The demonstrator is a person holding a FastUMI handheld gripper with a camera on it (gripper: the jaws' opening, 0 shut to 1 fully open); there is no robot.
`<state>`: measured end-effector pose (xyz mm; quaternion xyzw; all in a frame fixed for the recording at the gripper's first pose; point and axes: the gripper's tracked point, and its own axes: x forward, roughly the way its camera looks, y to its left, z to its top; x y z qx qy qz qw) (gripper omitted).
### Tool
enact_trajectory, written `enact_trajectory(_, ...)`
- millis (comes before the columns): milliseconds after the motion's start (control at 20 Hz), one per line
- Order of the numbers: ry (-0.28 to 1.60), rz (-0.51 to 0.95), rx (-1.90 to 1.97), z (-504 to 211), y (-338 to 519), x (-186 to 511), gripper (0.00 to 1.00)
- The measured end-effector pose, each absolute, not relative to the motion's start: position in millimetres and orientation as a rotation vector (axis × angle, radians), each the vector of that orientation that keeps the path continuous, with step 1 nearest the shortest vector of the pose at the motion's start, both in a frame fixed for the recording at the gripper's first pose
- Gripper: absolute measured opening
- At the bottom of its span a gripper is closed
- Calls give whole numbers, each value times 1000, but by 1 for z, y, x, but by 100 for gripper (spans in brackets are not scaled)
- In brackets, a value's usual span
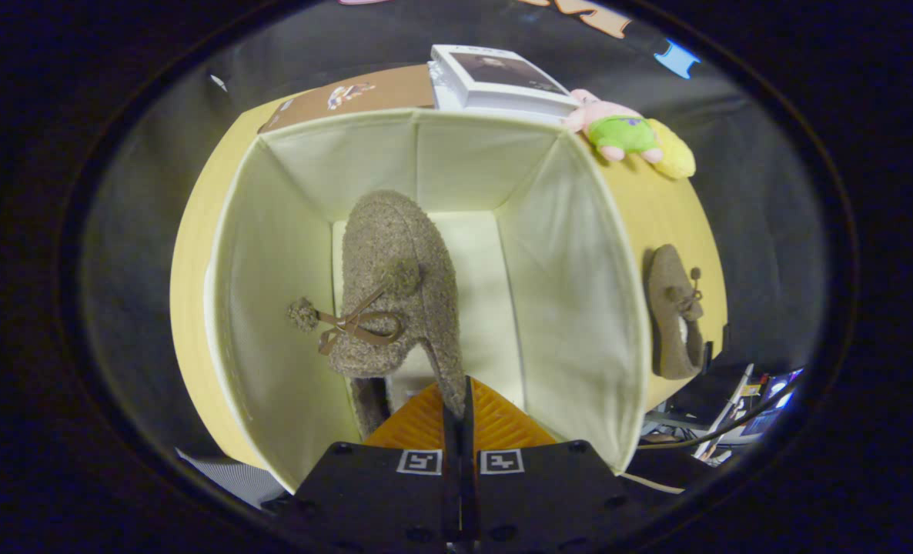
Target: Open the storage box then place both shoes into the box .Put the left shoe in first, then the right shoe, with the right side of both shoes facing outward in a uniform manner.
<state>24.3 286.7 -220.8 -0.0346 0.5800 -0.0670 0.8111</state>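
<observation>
An open cream fabric storage box stands on a yellow table. Inside its opening hangs a brown fuzzy shoe with a bow and pompoms. My gripper is shut on the rim of the shoe's heel opening, which is pinched between the two fingers. The shoe's toe points away from me toward the box's floor. A second matching brown shoe lies on the table outside the box, just beyond its right wall.
Behind the box lie a brown board and a white book-like box. A pink, green and yellow plush toy rests at the table's back right. Cables and clutter sit past the table's right near edge.
</observation>
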Motion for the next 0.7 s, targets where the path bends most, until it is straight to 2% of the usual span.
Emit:
enact_trajectory(300,1285,-78,-68,-248,297,28,5)
enact_trajectory(500,1302,-30,-98,-250,294,24,16)
enact_trajectory(700,1345,31,-130,-239,287,10,86)
